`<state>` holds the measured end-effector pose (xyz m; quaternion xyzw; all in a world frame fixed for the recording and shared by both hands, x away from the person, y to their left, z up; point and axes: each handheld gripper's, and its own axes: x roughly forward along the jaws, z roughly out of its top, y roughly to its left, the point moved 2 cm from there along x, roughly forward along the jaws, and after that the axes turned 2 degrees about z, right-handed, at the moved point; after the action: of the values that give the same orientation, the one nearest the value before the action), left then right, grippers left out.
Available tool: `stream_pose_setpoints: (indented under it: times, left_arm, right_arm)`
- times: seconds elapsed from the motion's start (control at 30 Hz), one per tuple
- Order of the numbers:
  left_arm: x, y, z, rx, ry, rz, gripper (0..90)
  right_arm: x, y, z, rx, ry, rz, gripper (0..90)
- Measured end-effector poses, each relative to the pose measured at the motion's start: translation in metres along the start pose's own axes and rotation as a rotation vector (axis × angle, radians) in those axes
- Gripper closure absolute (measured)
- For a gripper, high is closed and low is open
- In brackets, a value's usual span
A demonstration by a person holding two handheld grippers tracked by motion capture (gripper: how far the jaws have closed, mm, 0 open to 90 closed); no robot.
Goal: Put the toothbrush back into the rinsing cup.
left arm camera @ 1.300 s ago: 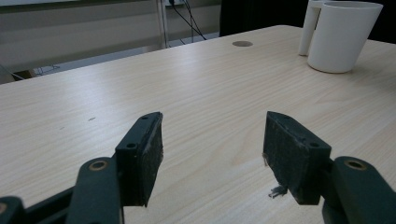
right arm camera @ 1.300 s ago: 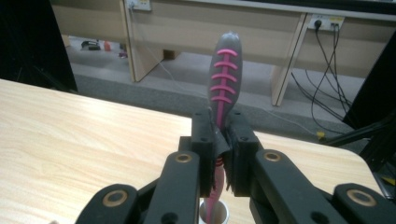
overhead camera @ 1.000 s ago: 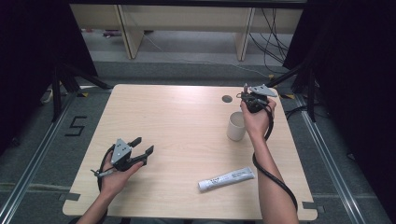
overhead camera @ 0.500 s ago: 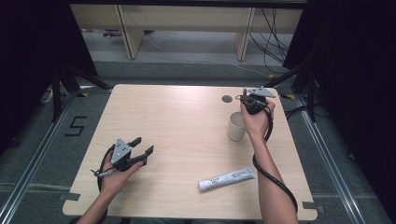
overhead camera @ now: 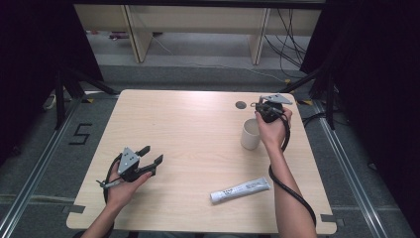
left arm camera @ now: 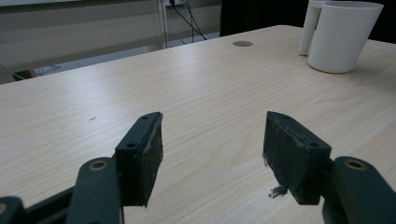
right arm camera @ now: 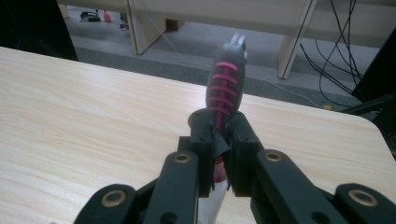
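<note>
My right gripper is shut on a toothbrush, whose grey head with pink ridges sticks up past the jaws. In the high view this gripper is held in a hand just above and behind a white cup at the right of the table. The left gripper rests low over the near left part of the table. Its jaws stand wide apart with nothing between them. From the left gripper view, the cup stands far off at the upper right.
A white toothpaste tube lies near the front edge, right of centre. A small round hole marks the wooden table behind the cup. Cables and table legs stand on the floor beyond the far edge.
</note>
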<state>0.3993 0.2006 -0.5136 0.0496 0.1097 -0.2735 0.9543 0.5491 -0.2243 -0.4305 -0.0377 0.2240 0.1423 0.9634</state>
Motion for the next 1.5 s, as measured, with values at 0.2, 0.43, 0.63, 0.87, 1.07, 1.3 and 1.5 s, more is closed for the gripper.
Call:
stream_pose_setpoints:
  times: [0.2, 0.43, 0.63, 0.87, 1.07, 1.3, 1.5]
  left_arm:
    - [0.000, 0.001, 0.000, 0.003, -0.006, -0.002, 37.3]
    - [0.000, 0.000, 0.000, 0.007, -0.006, -0.005, 37.3]
    - [-0.001, 0.000, 0.000, 0.004, 0.010, 0.005, 37.3]
    - [-0.002, 0.000, 0.001, 0.004, 0.007, 0.005, 37.3]
    - [-0.002, 0.000, 0.001, 0.003, 0.007, 0.006, 37.0]
    - [0.000, 0.000, 0.000, 0.003, 0.011, 0.007, 36.8]
    - [0.005, -0.001, -0.001, 0.007, 0.002, -0.009, 36.8]
  right_arm:
    - [0.000, 0.002, -0.002, 0.023, 0.018, -0.011, 79.6]
    - [-0.002, 0.002, -0.001, 0.031, 0.037, -0.009, 67.9]
    - [-0.009, 0.002, 0.000, 0.066, 0.061, 0.004, 56.5]
    - [-0.023, 0.001, -0.002, 0.081, 0.086, 0.026, 49.5]
    - [-0.039, -0.003, -0.007, 0.061, 0.118, 0.039, 45.2]
    - [-0.061, -0.006, -0.016, -0.016, 0.180, 0.083, 40.6]
    - [-0.076, -0.005, -0.029, -0.078, 0.234, 0.149, 39.7]
